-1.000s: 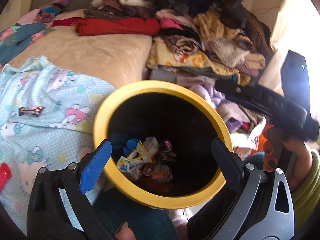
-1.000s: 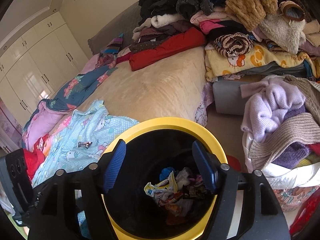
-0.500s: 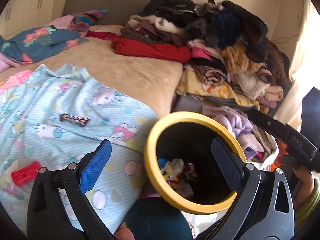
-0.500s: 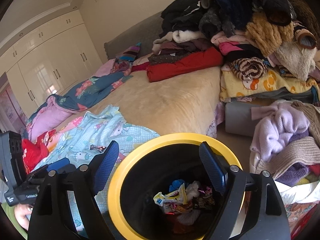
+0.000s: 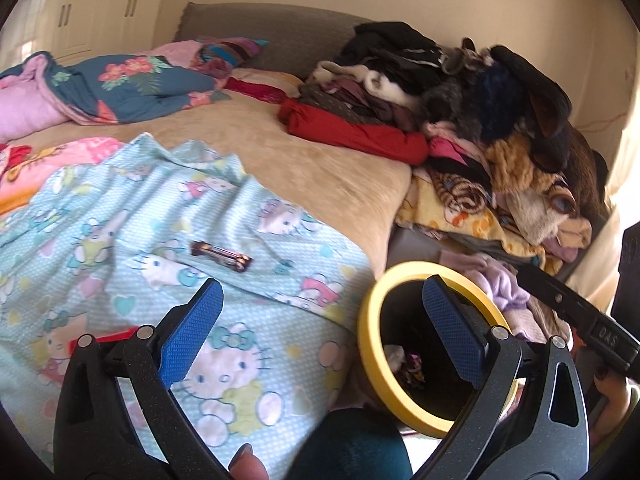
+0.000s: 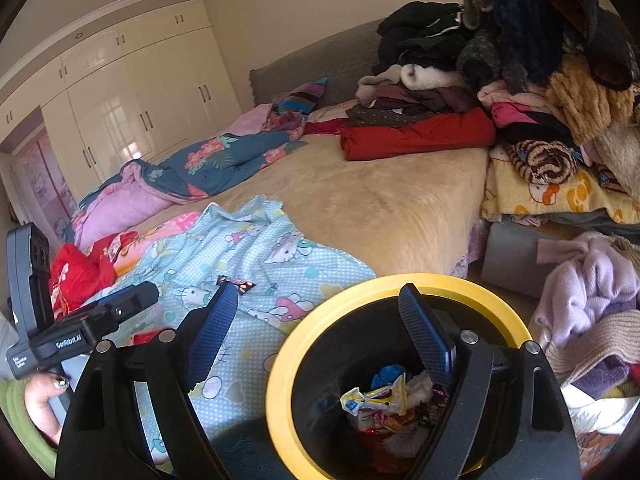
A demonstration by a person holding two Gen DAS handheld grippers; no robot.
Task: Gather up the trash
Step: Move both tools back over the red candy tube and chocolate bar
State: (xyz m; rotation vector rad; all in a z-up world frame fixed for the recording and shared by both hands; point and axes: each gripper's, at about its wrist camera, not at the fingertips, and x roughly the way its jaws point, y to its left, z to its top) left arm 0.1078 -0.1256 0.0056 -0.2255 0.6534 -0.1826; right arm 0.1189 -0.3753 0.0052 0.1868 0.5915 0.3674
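Ahead of the left gripper [image 5: 322, 314] and a little to the left of its centre line lies the candy wrapper [image 5: 221, 256], flat on the cartoon-cat sheet [image 5: 120, 224] that covers the near part of the bed [image 5: 320, 168]. The jaws stand wide open with nothing between them, and the wrapper sits beyond the tips of the blue pads [image 5: 192, 332], nearer the left one. Its long axis runs left to right with a slight downward tilt toward the right, so it lies roughly across the line of approach. It looks dark brown and glossy, a slim bar shape with crimped ends and a lighter patch at the right end. Below the left jaw a red object [image 5: 102, 338] shows, mostly hidden; I cannot tell what it is.

To the right of the jaws stands the yellow-rimmed bin [image 5: 370, 320], partly behind the right pad, with scraps visible inside.

In the right wrist view the right gripper [image 6: 320, 316] is also wide open and empty. The same wrapper [image 6: 236, 282] shows just beyond its left pad tip, and the bin [image 6: 280, 380] sits under its right jaw, holding crumpled wrappers [image 6: 384, 400]. By my judgement the left gripper is the better placed to reach the wrapper, since the right one hangs over the bin.
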